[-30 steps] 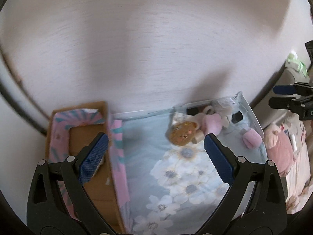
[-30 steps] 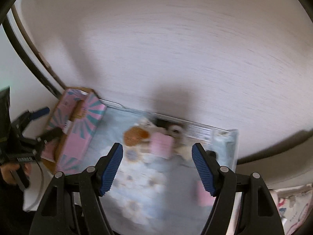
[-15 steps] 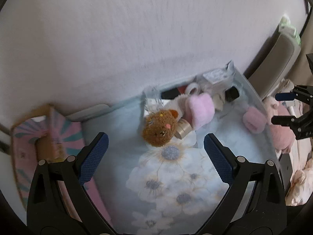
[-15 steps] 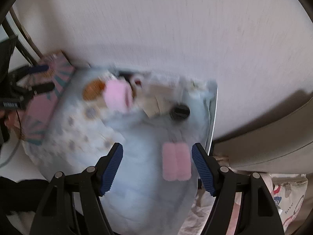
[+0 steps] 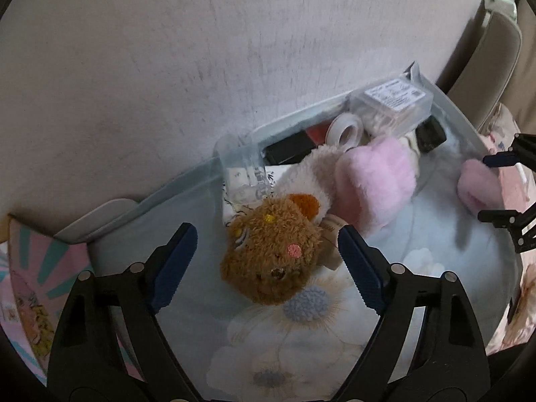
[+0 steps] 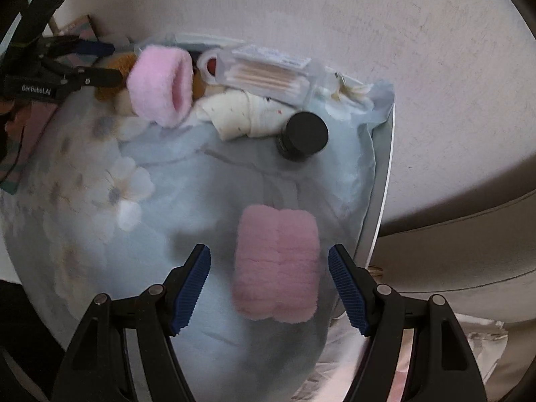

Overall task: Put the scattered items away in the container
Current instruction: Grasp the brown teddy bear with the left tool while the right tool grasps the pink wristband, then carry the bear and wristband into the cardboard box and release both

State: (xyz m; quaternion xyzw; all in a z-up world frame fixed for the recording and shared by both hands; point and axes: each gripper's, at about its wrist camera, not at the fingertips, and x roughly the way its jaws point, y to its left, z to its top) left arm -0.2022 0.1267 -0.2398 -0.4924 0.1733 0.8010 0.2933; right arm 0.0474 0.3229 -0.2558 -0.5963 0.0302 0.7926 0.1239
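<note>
Left gripper (image 5: 266, 261) jaws are closing around the brown plush (image 5: 271, 258), not yet touching; right gripper (image 6: 269, 288) jaws stand open, straddling the pink roll (image 6: 276, 264) to lift it.

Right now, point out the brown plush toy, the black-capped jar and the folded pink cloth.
brown plush toy (image 5: 273, 256), left wrist view, middle of its furry face
black-capped jar (image 6: 307, 133), right wrist view, flat top of its cap
folded pink cloth (image 6: 277, 261), right wrist view, centre fold

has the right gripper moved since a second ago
Yes. The right gripper has come down toward the floral cloth: the folded pink wristband, earlier far ahead, now lies between its open fingers, untouched.
</note>
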